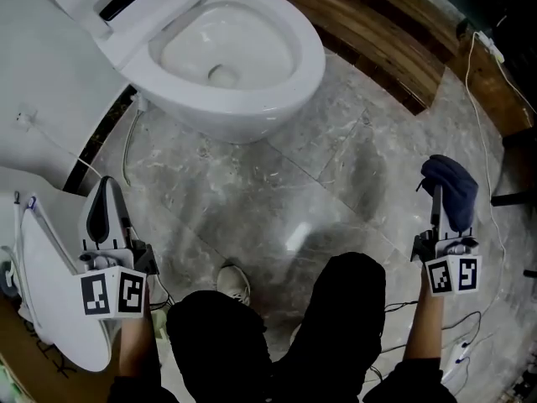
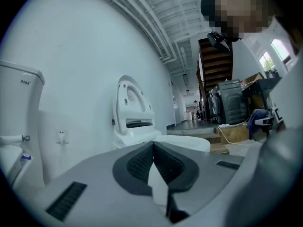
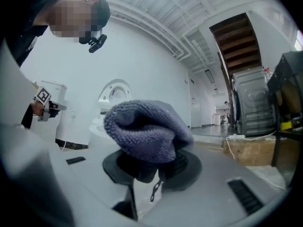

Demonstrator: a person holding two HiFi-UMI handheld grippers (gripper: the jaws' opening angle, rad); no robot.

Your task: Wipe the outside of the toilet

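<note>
A white toilet (image 1: 235, 57) stands at the top of the head view, bowl open, lid raised against the wall. My right gripper (image 1: 438, 193) is shut on a dark blue cloth (image 1: 453, 190), which bunches over the jaws as a grey-blue knit wad (image 3: 144, 129) in the right gripper view. It hangs over the marble floor, well right of the bowl. My left gripper (image 1: 106, 212) is shut with nothing between its pads (image 2: 142, 162); it is low at the left, pointing toward the toilet (image 2: 142, 126).
A second white toilet (image 1: 46, 267) sits at the lower left, beside my left gripper. White cables (image 1: 491, 124) and a power strip (image 1: 488, 47) lie along the right. A wooden step (image 1: 394, 36) runs behind the bowl. The person's dark trousers (image 1: 277, 342) and shoe (image 1: 233, 282) fill the bottom centre.
</note>
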